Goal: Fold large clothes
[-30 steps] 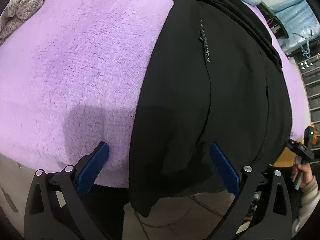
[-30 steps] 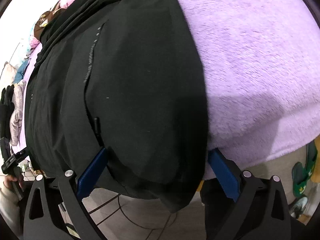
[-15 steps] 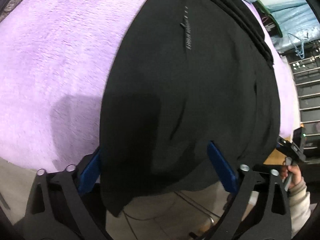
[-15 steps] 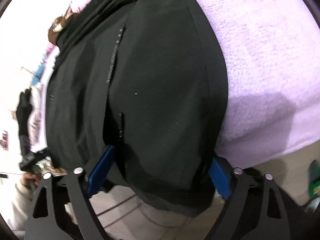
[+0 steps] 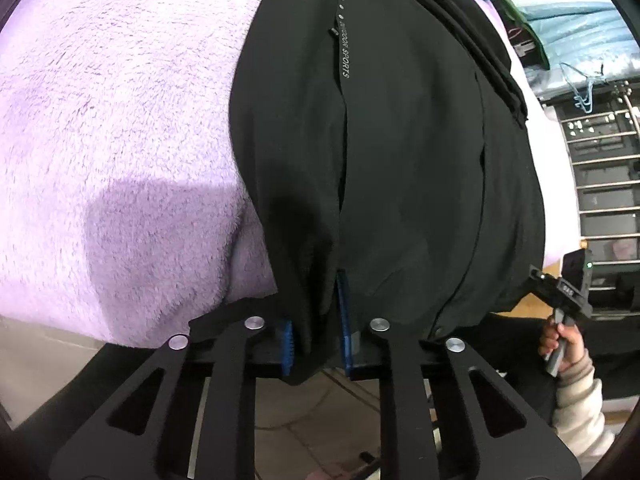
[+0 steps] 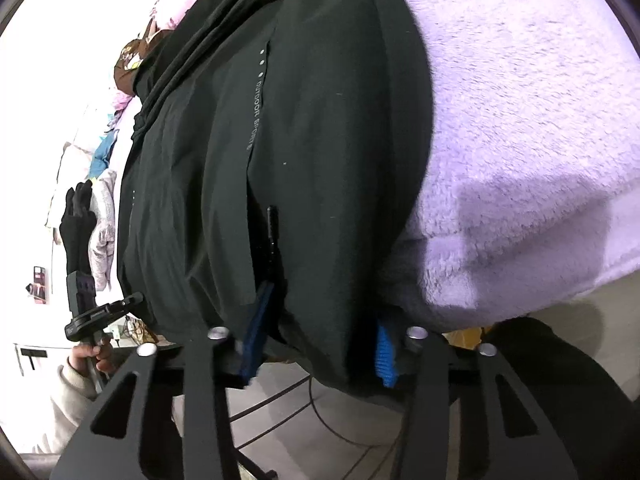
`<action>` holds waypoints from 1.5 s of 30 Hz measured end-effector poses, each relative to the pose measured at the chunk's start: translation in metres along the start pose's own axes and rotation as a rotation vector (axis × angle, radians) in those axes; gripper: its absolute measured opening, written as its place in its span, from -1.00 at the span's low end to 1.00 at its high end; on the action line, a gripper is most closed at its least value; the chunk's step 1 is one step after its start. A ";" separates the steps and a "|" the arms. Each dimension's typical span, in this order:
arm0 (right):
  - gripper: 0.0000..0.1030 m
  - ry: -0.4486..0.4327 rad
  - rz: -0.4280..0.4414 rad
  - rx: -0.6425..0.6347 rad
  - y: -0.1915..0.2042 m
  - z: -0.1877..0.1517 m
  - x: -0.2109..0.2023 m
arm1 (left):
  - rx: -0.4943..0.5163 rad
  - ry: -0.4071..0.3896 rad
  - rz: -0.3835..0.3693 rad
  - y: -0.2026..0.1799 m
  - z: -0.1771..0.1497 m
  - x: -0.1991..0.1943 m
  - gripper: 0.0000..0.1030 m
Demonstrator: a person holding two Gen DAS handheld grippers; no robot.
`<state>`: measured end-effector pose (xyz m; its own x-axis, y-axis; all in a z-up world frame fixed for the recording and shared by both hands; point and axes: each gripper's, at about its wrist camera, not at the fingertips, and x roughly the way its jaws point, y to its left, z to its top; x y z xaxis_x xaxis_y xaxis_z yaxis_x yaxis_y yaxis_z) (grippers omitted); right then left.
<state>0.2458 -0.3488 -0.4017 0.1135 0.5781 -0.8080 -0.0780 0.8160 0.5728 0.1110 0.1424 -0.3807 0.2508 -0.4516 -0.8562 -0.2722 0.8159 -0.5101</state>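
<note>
My left gripper (image 5: 316, 340) is closing its blue pads on a bunched fold at the hem of the black, smooth-fabric sports garment (image 5: 400, 160). My right gripper (image 6: 316, 340) is closing too, wider, with a broader span of hem between its pads. The risk I see: the right pads may catch only the top layer, or snag the fluffy lilac fleece blanket (image 6: 540, 120) just beside them, dragging it along. The garment lies lengthwise ahead of both grippers, across the blanket, its near edge hanging over the side.
</note>
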 end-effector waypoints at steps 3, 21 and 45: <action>-0.59 -0.005 0.012 -0.014 0.001 -0.002 -0.004 | -0.009 -0.004 -0.026 0.007 -0.002 -0.008 -0.80; -0.88 -0.144 0.211 0.003 0.011 -0.003 -0.052 | -0.183 -0.086 -0.226 0.019 -0.009 -0.039 -0.86; -0.90 -0.240 0.282 -0.097 0.047 0.027 -0.093 | -0.142 -0.145 -0.146 -0.002 0.019 -0.087 -0.86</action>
<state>0.2582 -0.3638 -0.2961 0.3020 0.7724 -0.5587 -0.2311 0.6279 0.7432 0.1068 0.1871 -0.3039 0.4245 -0.4959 -0.7575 -0.3488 0.6825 -0.6423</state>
